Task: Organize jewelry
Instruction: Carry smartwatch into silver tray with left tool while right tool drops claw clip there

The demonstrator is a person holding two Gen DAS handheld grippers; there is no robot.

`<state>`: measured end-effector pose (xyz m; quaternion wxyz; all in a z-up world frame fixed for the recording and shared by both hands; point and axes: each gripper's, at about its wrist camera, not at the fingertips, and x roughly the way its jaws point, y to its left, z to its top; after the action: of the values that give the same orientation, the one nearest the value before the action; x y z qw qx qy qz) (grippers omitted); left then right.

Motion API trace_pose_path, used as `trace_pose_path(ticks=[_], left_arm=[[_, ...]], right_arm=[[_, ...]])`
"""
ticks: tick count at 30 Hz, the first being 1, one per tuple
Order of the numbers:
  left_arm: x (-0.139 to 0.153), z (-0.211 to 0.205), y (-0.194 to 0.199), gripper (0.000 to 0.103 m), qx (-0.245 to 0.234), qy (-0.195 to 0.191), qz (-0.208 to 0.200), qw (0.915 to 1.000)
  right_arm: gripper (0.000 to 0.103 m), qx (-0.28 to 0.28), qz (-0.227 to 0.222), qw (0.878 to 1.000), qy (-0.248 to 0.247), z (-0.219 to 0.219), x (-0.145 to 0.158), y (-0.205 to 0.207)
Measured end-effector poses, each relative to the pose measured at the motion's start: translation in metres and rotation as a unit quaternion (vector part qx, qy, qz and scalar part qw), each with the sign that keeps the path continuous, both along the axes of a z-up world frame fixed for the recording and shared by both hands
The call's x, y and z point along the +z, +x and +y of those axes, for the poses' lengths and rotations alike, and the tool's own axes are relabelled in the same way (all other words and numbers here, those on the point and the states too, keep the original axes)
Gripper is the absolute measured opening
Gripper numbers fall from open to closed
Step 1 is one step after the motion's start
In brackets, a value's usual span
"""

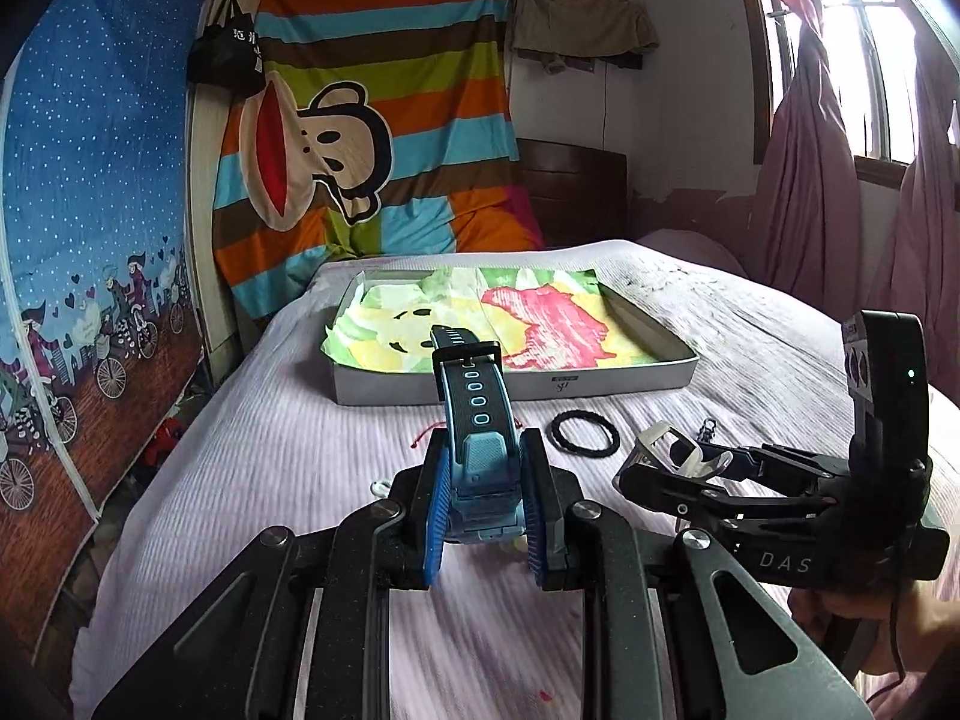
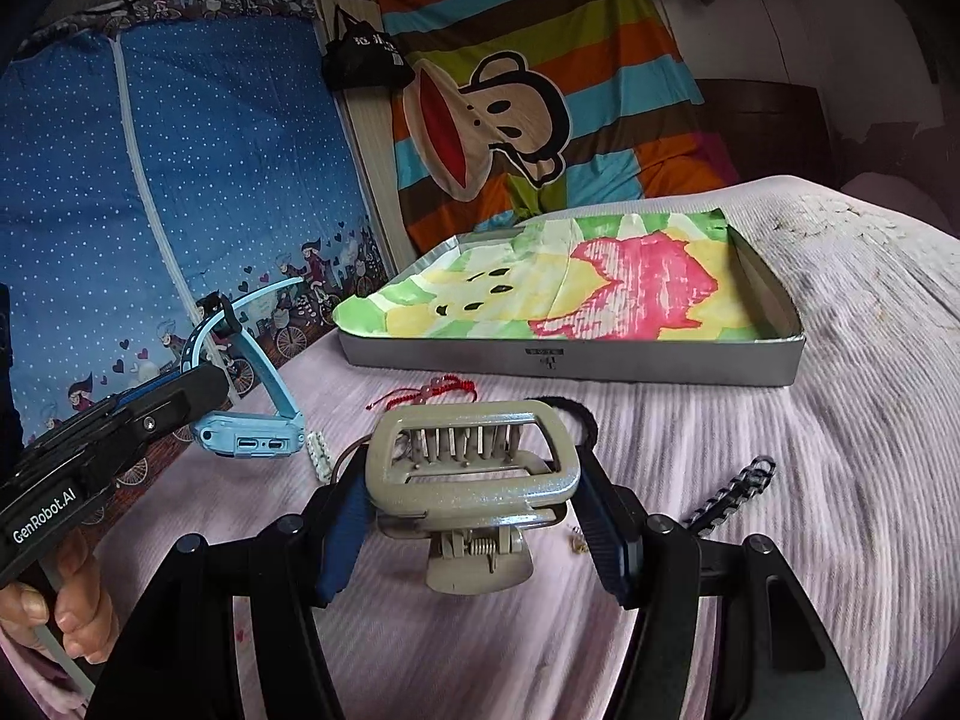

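My left gripper (image 1: 486, 504) is shut on a blue watch (image 1: 477, 420), its strap sticking up toward the tray; the watch also shows in the right wrist view (image 2: 252, 438). My right gripper (image 2: 474, 516) is shut on a beige hair claw clip (image 2: 474, 468), also seen in the left wrist view (image 1: 666, 450). Both are held just above the bed. A silver tray (image 1: 522, 387) lined with colourful paper lies ahead on the bed; it also shows in the right wrist view (image 2: 600, 367).
On the pink bedspread lie a black ring-shaped hair tie (image 1: 585, 432), a red string bracelet (image 2: 432, 393), a black chain piece (image 2: 732, 492) and a small white beaded piece (image 2: 317, 456). The bed's left edge drops off by a blue wardrobe cover (image 2: 150, 180).
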<state>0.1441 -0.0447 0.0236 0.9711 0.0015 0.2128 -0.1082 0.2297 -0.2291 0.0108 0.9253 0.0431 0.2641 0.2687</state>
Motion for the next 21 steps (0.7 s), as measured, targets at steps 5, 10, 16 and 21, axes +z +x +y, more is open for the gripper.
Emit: trace_pose_path(ticks=[5, 10, 16, 21], left_arm=[[0.021, 0.001, 0.026, 0.018, 0.014, -0.015, -0.027, 0.9994], [0.038, 0.002, 0.064, 0.018, 0.027, -0.035, -0.038, 0.9983], [0.039, 0.013, 0.119, 0.018, 0.044, -0.053, -0.008, 0.9976], [0.02, 0.029, 0.155, 0.018, 0.063, -0.081, 0.04, 0.9939]], right_arm=[[0.061, -0.038, -0.036, 0.998, 0.014, -0.001, 0.014, 0.035], [0.061, -0.059, -0.043, 0.997, 0.008, 0.006, 0.023, 0.071], [0.061, -0.08, -0.031, 0.996, -0.012, 0.008, 0.019, 0.117], [0.061, -0.08, 0.015, 0.997, -0.006, 0.004, 0.008, 0.14]])
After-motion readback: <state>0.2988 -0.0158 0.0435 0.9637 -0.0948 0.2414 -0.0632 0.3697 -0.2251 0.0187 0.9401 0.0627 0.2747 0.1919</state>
